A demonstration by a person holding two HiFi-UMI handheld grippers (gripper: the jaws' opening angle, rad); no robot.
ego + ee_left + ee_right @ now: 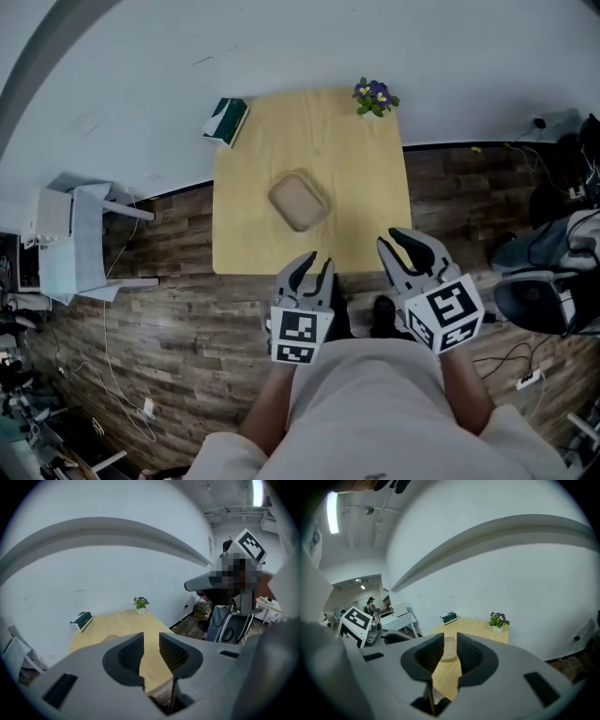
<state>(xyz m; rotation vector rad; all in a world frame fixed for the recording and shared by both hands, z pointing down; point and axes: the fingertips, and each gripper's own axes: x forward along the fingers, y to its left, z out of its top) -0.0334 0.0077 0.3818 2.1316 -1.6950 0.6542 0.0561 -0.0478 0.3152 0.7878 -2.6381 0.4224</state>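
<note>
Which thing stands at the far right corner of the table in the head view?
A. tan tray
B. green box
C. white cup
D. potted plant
D: the potted plant stands at that corner, the green box lies at the far left one and the tan tray near the middle.

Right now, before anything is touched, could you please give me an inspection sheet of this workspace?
Surface: light wooden table, set against the white wall.
Job's things: shallow beige tray near the table's middle, untouched.
Clutter: green-and-white box at the far left corner; potted plant at the far right corner.
Grippers: left gripper and right gripper both open, nothing between the jaws, short of the near edge.
Cables: white cable on the floor at left; more cables at right.
Surroundings: plank floor, white stand, dark chair.
</note>
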